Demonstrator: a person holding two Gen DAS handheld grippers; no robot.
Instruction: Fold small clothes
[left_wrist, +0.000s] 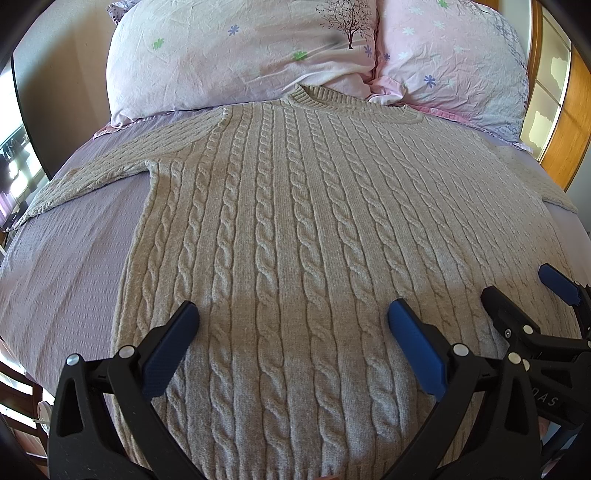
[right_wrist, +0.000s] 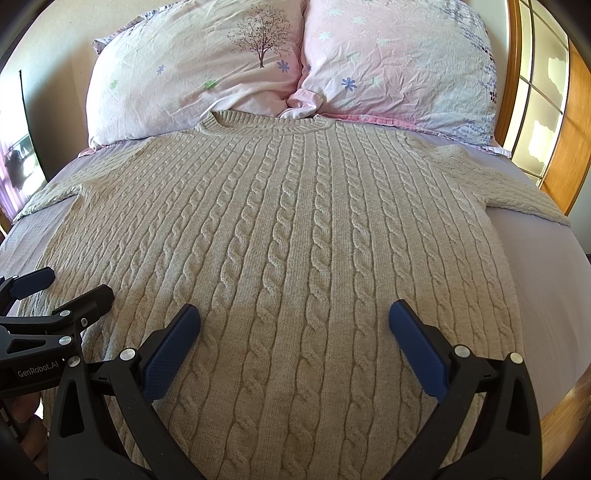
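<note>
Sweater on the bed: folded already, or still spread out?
Spread out. The sweater lies flat on the bed, front panel fully showing, both sleeves extended sideways, collar toward the pillows. No fold is visible.

Chunky matt cable-knit sweater (left_wrist: 295, 229), crinkled cotton-looking pillows (right_wrist: 207, 74), ribbed cloth sheet (left_wrist: 62, 266), glossy wooden frame (right_wrist: 565, 147), matt black plastic grippers with textured blue pads (right_wrist: 170, 354)

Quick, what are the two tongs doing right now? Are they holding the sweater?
Left tongs: open, holding nothing, above the sweater.
Right tongs: open, holding nothing, above the sweater too.
</note>
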